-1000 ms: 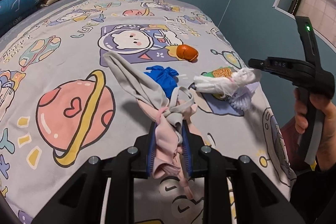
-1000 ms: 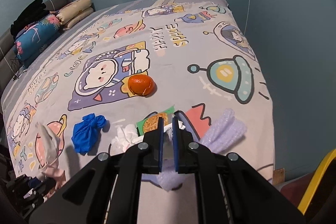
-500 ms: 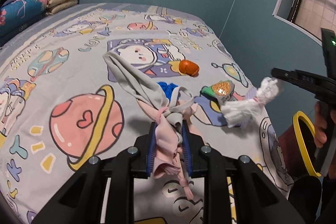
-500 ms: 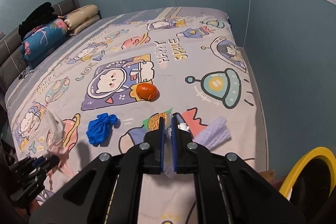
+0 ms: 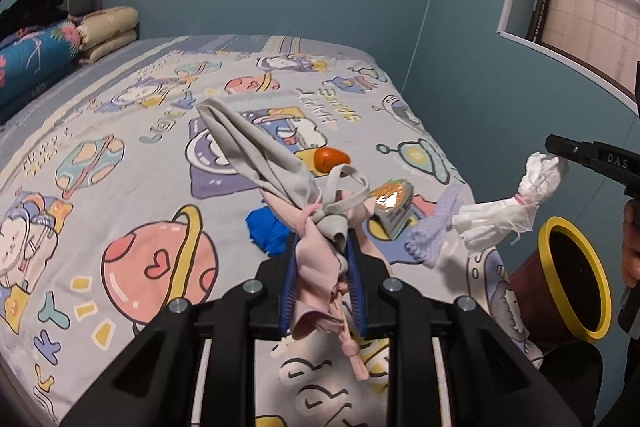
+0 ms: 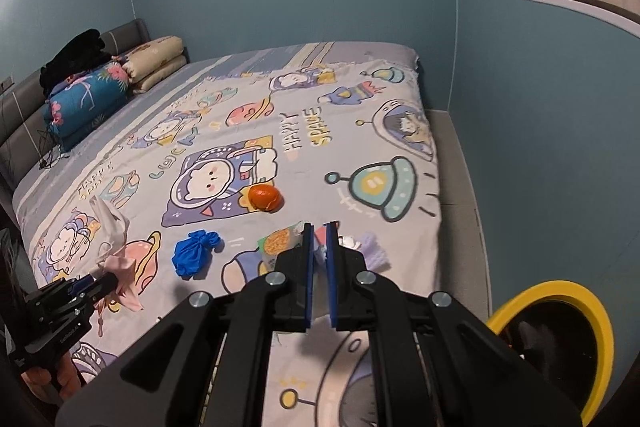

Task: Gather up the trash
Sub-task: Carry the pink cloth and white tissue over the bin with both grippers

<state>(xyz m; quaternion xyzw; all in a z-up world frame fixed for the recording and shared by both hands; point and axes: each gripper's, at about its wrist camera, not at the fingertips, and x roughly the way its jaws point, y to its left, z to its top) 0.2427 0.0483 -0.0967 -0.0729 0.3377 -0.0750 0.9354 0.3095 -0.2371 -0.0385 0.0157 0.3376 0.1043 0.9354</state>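
The left gripper point(image 5: 322, 281) clamps a knotted pink-and-grey cloth bundle point(image 5: 316, 227) above the cartoon-print bedspread point(image 5: 120, 155). The right gripper point(image 6: 319, 269) pinches a tied white plastic bag point(image 5: 508, 211), hanging beside the yellow-rimmed bin point(image 5: 576, 279). Farther off lie a crumpled blue glove point(image 6: 194, 253) and an orange point(image 6: 264, 197).

On the bed point(image 6: 360, 99), a glove point(image 6: 195, 254) lay left of the right claw point(image 6: 319, 267), an orange point(image 6: 264, 197) beyond it, a snack packet point(image 6: 278, 243) just ahead-left, and a bin point(image 6: 560, 339) stood to its right, off the bed.
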